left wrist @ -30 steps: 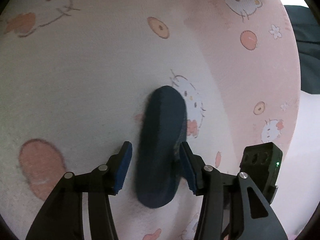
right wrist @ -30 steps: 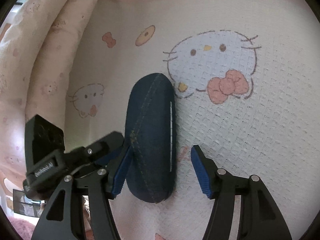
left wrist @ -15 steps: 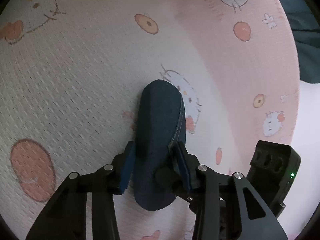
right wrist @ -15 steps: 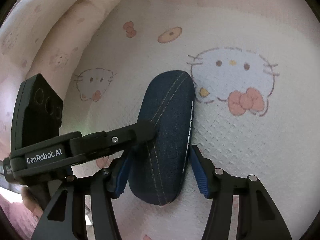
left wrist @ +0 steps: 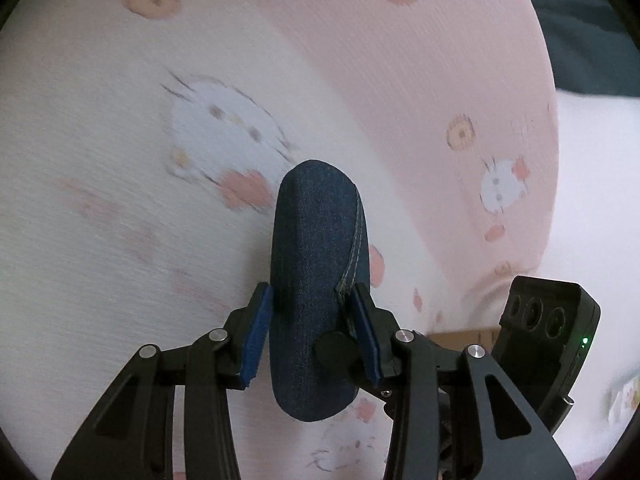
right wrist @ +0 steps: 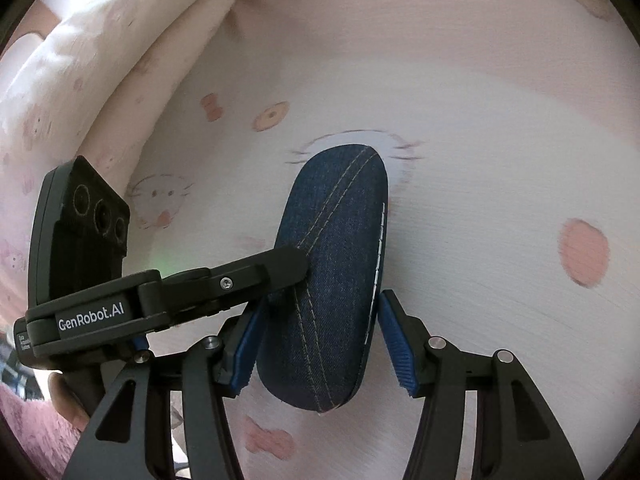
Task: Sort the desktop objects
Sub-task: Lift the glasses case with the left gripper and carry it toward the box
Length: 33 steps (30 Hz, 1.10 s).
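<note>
A dark blue denim case point(left wrist: 316, 280) hangs lengthwise between the blue pads of my left gripper point(left wrist: 310, 296), which is shut on its lower half. My right gripper point(right wrist: 320, 308) is shut on the same denim case point(right wrist: 336, 280) from the opposite end, with a pad against each long side. A finger point(right wrist: 256, 272) of the left gripper reaches in from the left and presses on the case's stitched face. A black fingertip point(left wrist: 336, 350) of the right gripper shows against the case in the left wrist view. The case is off the sheet.
Under the case lies a pink and white sheet point(left wrist: 120, 160) printed with cartoon cats. A folded quilt point(right wrist: 80, 60) rises at upper left. Dark cloth point(left wrist: 580, 20) lies at top right, and a cardboard edge point(left wrist: 464, 336) shows low right. A person's hand point(right wrist: 64, 404) holds the left gripper.
Both grippers went from open around the case to shut on it. The case has since come up off the sheet, and the printed pattern has slid beneath it.
</note>
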Each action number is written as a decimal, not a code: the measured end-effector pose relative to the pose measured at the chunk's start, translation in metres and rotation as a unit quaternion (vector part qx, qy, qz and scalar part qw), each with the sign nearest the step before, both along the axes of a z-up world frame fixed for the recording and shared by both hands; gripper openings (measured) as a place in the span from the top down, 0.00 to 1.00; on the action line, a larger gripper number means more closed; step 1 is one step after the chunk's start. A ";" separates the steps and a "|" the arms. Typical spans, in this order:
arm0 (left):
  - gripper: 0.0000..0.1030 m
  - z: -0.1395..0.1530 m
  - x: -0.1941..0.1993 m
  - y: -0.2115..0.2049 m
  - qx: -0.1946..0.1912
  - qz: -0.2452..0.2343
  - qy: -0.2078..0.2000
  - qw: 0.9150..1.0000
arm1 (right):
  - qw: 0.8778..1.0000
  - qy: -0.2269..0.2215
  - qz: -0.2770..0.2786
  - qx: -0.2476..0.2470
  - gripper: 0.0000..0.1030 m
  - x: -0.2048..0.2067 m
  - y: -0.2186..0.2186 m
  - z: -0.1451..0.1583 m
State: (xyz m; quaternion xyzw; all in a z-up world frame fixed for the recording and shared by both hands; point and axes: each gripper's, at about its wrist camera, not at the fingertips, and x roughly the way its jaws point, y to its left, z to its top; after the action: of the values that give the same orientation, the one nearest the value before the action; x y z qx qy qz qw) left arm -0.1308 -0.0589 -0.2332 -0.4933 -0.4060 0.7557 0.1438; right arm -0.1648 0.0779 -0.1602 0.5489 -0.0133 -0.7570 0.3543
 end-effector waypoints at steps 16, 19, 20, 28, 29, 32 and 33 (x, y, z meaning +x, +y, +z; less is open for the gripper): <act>0.58 -0.011 -0.008 0.162 -0.005 -0.150 -0.002 0.989 | 0.989 -0.022 -0.141 0.031 0.48 0.021 0.172 -0.012; 0.58 -0.004 -0.003 0.182 -0.014 -0.163 0.008 0.987 | 0.987 -0.015 -0.159 0.028 0.48 0.027 0.192 -0.007; 0.58 -0.003 -0.001 0.188 -0.016 -0.165 0.009 0.986 | 0.986 -0.011 -0.163 0.028 0.48 0.030 0.200 -0.005; 0.58 -0.024 0.007 0.219 -0.031 -0.202 -0.018 0.979 | 0.983 -0.016 -0.178 0.048 0.48 0.048 0.232 -0.013; 0.58 -0.028 0.008 0.221 -0.034 -0.203 -0.022 0.978 | 0.982 -0.024 -0.180 0.051 0.48 0.048 0.235 -0.016; 0.58 -0.031 0.006 0.227 -0.034 -0.204 -0.023 0.978 | 0.980 -0.042 -0.185 0.052 0.47 0.045 0.237 -0.028; 0.58 -0.031 0.005 0.228 -0.035 -0.203 -0.027 0.978 | 0.981 -0.042 -0.183 0.053 0.47 0.044 0.238 -0.029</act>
State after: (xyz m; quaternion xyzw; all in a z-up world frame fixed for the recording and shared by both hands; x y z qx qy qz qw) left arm -0.1255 0.1695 -0.2638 -0.5908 -0.2742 0.7106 0.2661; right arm -0.1205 0.3157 -0.1895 0.5862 -0.0882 -0.7852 0.1790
